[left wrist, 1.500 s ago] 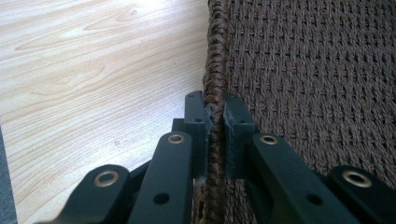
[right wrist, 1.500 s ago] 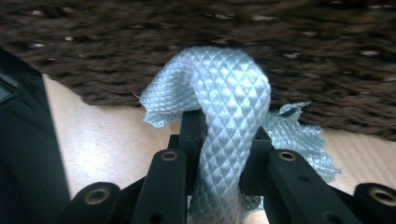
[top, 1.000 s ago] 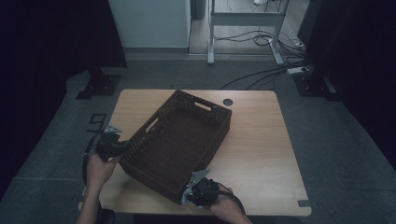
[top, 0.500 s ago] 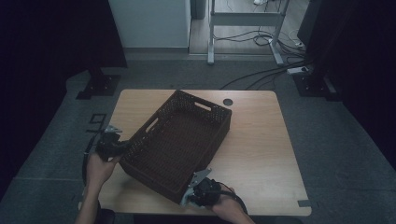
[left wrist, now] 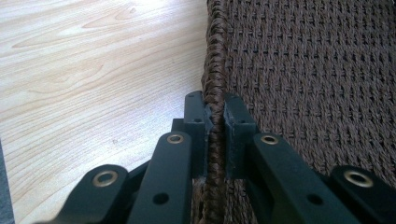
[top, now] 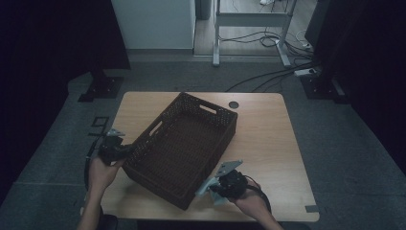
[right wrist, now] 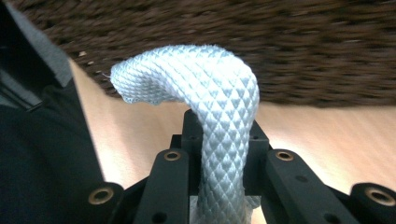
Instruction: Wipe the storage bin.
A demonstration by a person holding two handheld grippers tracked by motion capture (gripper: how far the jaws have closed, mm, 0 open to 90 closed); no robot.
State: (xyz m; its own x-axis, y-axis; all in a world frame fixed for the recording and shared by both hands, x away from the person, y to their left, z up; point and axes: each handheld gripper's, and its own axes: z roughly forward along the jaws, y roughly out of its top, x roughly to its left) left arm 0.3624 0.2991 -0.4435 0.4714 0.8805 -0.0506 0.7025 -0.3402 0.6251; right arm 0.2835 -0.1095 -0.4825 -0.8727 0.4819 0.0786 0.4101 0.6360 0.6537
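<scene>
A dark brown woven basket (top: 184, 143) stands slantwise in the middle of the wooden table (top: 268, 139). My left gripper (top: 120, 150) is at its left corner. In the left gripper view, that gripper (left wrist: 215, 116) is shut on the basket's braided rim (left wrist: 215, 60). By the basket's near wall, my right gripper (top: 214, 186) is shut on a pale blue-white woven strap (top: 206, 187). The right gripper view shows the strap (right wrist: 210, 98) rising between the jaws (right wrist: 223, 135) and curling left in front of the basket wall (right wrist: 261, 42). The strap's lower end is hidden.
A dark round cable hole (top: 233, 104) sits near the table's far edge. Bare tabletop (top: 273, 158) lies right of the basket. Beyond the table are a desk frame (top: 249, 28), floor cables (top: 268, 72) and dark stand bases (top: 100, 88).
My right gripper has moved a little right and up with the strap, along the basket's near wall. The left gripper and the basket have kept still.
</scene>
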